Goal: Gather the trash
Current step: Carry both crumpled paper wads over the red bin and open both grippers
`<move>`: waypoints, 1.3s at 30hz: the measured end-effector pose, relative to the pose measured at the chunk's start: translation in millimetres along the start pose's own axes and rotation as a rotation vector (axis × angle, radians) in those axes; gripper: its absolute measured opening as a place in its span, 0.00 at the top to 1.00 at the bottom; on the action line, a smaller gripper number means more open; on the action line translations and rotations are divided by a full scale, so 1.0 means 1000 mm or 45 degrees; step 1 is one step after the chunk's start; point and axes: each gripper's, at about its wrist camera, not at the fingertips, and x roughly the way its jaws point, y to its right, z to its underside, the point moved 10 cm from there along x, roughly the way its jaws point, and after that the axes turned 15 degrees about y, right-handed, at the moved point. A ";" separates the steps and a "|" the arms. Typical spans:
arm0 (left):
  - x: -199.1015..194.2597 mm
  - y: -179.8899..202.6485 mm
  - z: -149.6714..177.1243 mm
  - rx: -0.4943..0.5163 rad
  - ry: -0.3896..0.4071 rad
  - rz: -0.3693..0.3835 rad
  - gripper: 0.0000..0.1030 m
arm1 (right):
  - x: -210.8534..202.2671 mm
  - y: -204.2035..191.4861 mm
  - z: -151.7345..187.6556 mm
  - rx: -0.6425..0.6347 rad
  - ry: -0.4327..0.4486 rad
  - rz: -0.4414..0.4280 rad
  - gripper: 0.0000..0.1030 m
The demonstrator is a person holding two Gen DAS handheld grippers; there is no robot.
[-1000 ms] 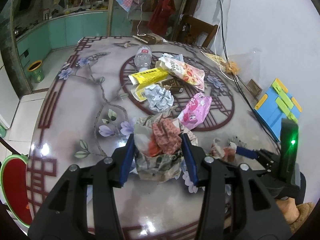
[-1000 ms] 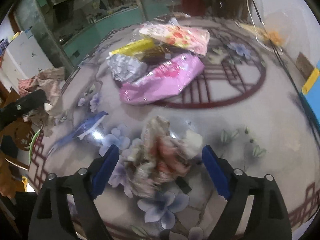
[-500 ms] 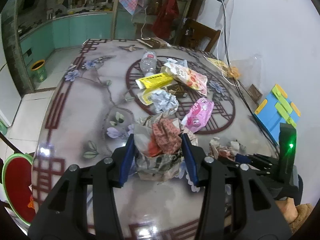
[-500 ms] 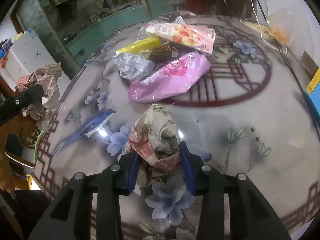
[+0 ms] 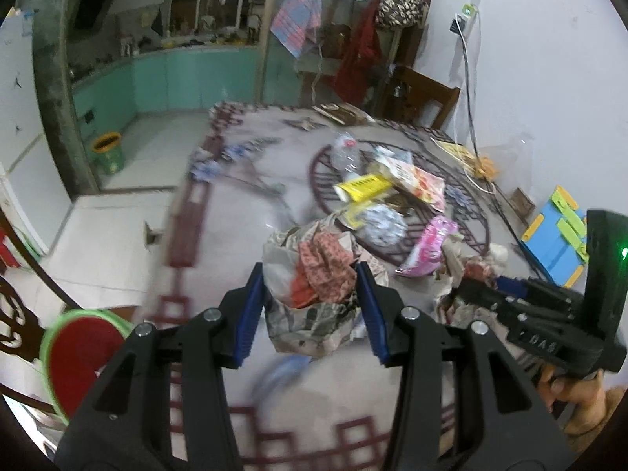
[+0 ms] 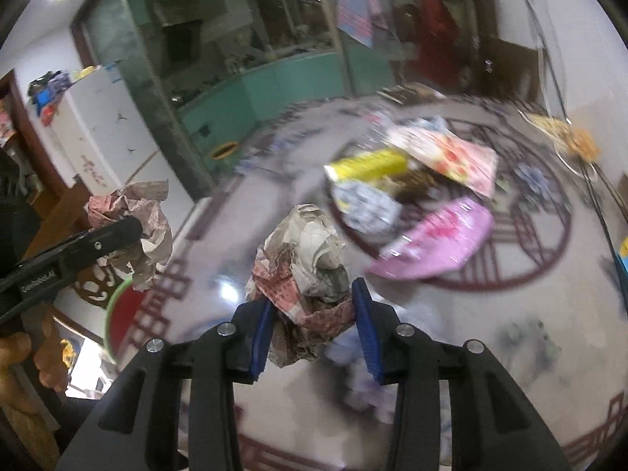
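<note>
My left gripper (image 5: 310, 312) is shut on a crumpled wad of paper and red wrapper (image 5: 318, 286), held above the patterned table (image 5: 243, 212). My right gripper (image 6: 314, 331) is shut on a second crumpled paper ball (image 6: 304, 267), also lifted off the table. In the left wrist view the right gripper (image 5: 471, 294) shows at the right with its paper ball (image 5: 457, 274). The left gripper's finger (image 6: 94, 245) and its wad (image 6: 137, 227) appear at the left of the right wrist view. More trash lies mid-table: a pink wrapper (image 6: 435, 243), a yellow packet (image 6: 369, 165), a silver crumpled foil (image 6: 367, 206), a snack bag (image 6: 447, 153) and a plastic bottle (image 5: 345, 153).
A red-seated stool with a green rim (image 5: 78, 349) stands left of the table edge. A blue and green box (image 5: 557, 235) sits at the right by the wall, with a cable (image 5: 471, 117) running down. A wooden chair (image 5: 424, 94) stands behind the table. A small bin (image 5: 108, 151) is on the floor.
My right gripper closed on the paper ball and lifted it off the table. My left gripper rose and pulled back with its wad still held.
</note>
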 end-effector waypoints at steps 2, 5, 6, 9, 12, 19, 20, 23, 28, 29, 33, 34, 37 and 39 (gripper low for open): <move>-0.009 -0.021 -0.006 0.020 0.020 -0.040 0.57 | 0.003 -0.018 -0.008 -0.010 0.016 -0.041 0.64; -0.018 -0.064 -0.009 0.012 0.029 -0.125 0.57 | 0.009 -0.046 -0.018 -0.028 0.037 -0.107 0.64; -0.019 -0.075 -0.008 -0.002 0.024 -0.146 0.57 | 0.012 -0.056 -0.020 -0.032 0.040 -0.130 0.64; -0.020 -0.114 0.002 -0.050 -0.006 -0.220 0.57 | 0.021 -0.078 -0.026 -0.023 0.049 -0.172 0.64; -0.025 -0.139 0.006 -0.048 -0.008 -0.284 0.57 | 0.031 -0.098 -0.026 -0.021 0.044 -0.201 0.64; -0.050 -0.208 0.026 -0.189 -0.017 -0.447 0.57 | 0.058 -0.147 -0.014 -0.027 0.001 -0.293 0.63; -0.054 -0.215 0.028 -0.207 -0.017 -0.468 0.57 | 0.064 -0.158 -0.010 -0.029 -0.013 -0.314 0.63; -0.062 -0.237 0.036 -0.264 -0.025 -0.518 0.57 | 0.077 -0.182 -0.002 -0.038 -0.044 -0.359 0.63; -0.068 -0.261 0.053 -0.278 -0.070 -0.591 0.57 | 0.095 -0.222 0.011 -0.056 -0.092 -0.436 0.63; -0.070 -0.264 0.055 -0.284 -0.076 -0.593 0.57 | 0.099 -0.233 0.015 -0.063 -0.110 -0.459 0.63; -0.072 -0.275 0.062 -0.316 -0.088 -0.619 0.57 | 0.114 -0.268 0.037 -0.084 -0.181 -0.539 0.63; -0.072 -0.277 0.063 -0.330 -0.088 -0.623 0.57 | 0.119 -0.276 0.043 -0.095 -0.199 -0.555 0.63; -0.074 -0.282 0.063 -0.357 -0.080 -0.632 0.57 | 0.129 -0.295 0.057 -0.110 -0.245 -0.587 0.63; -0.074 -0.284 0.062 -0.364 -0.073 -0.636 0.57 | 0.136 -0.307 0.069 -0.134 -0.276 -0.605 0.63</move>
